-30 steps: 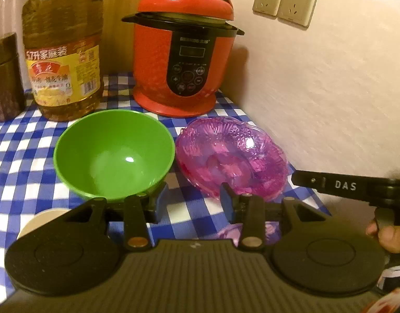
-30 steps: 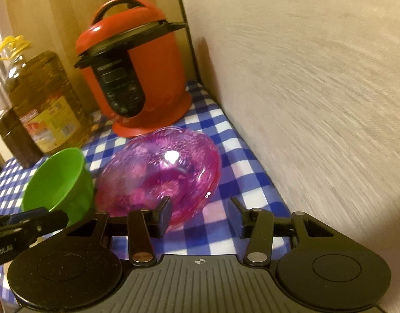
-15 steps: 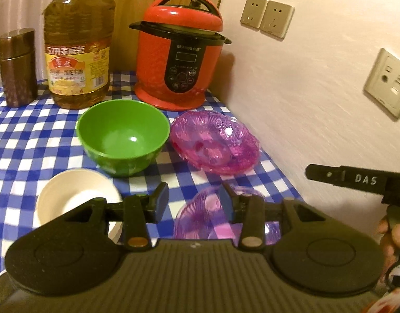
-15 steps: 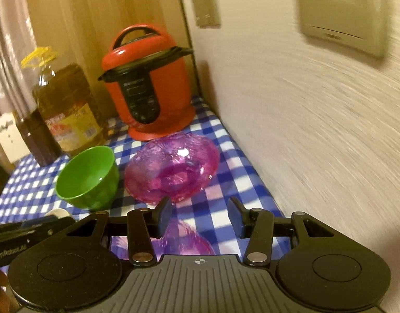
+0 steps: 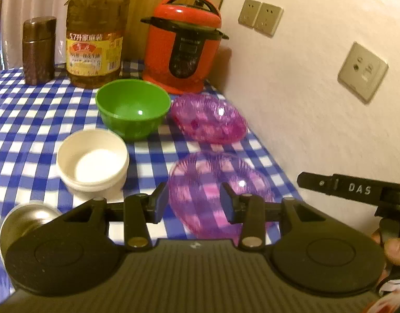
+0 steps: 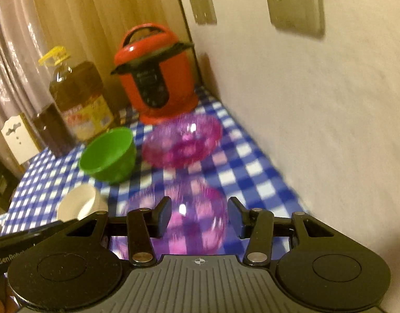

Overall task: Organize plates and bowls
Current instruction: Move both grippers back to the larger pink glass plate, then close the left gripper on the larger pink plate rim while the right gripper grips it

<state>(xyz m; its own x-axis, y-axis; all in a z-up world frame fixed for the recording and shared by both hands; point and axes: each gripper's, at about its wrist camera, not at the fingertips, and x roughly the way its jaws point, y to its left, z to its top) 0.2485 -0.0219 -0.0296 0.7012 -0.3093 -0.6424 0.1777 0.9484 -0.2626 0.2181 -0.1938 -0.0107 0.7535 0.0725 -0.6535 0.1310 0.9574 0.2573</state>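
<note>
Partly hidden silver bowl (image 5: 27, 219), blurred plates

Both claws, L (image 5: 190, 203) & R (image 6: 198, 215), angled down, jaws apart, empty.

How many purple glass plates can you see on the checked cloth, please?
2: the far purple plate lies beside the green bowl, before the red cooker; the near purple plate lies just ahead of the tongs.

Warm, dim yellowish indoor light. Small glare spots inside green bowl (image 5: 133, 108) and on both purple dishes beside it. Right wrist view heavily motion-blurred, checked cloth (image 6: 241, 161) smeared; left wrist view sharper. Fisheye bends wall near red cooker (image 5: 183, 44), corners vignetted black.
</note>
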